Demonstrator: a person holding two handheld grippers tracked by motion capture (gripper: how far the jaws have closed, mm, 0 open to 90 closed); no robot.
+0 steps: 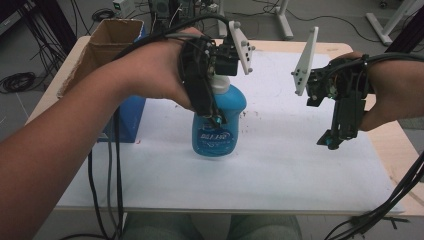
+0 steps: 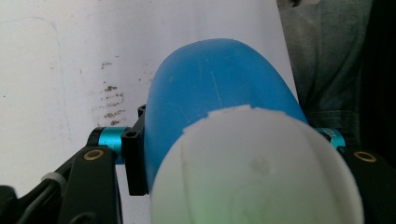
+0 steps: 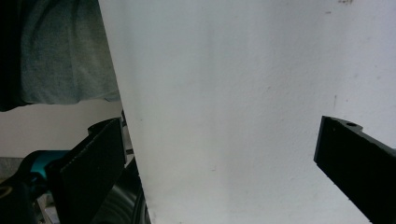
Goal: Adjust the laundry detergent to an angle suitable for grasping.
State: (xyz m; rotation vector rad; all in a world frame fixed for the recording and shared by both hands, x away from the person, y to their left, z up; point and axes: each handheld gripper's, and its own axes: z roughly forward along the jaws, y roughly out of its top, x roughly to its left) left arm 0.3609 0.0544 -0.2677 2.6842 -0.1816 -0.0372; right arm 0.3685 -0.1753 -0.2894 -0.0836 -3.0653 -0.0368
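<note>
Left gripper [image 1: 212, 112]: jaws clamped on the upright blue bottle [image 1: 212, 132] below its white cap [image 2: 257, 172]. Right gripper [image 1: 332, 140]: jaws spread wide, gripping nothing, above the white mat [image 1: 280, 165].

surface: wooden table [image 1: 385, 145] | cover: white sheet [image 1: 280, 165] over most of the top, brown smudges near the middle | on it: blue bottle [image 1: 215, 127] upright, centre-left; cardboard box [image 1: 107, 42] at the far-left corner

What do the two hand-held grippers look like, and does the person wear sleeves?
Both the left hand-held gripper and the right hand-held gripper are black, with teal metal accents near the jaws. Each carries a pale three-cornered plate with small holes and trails black cables. The forearms are bare, without sleeves.
</note>
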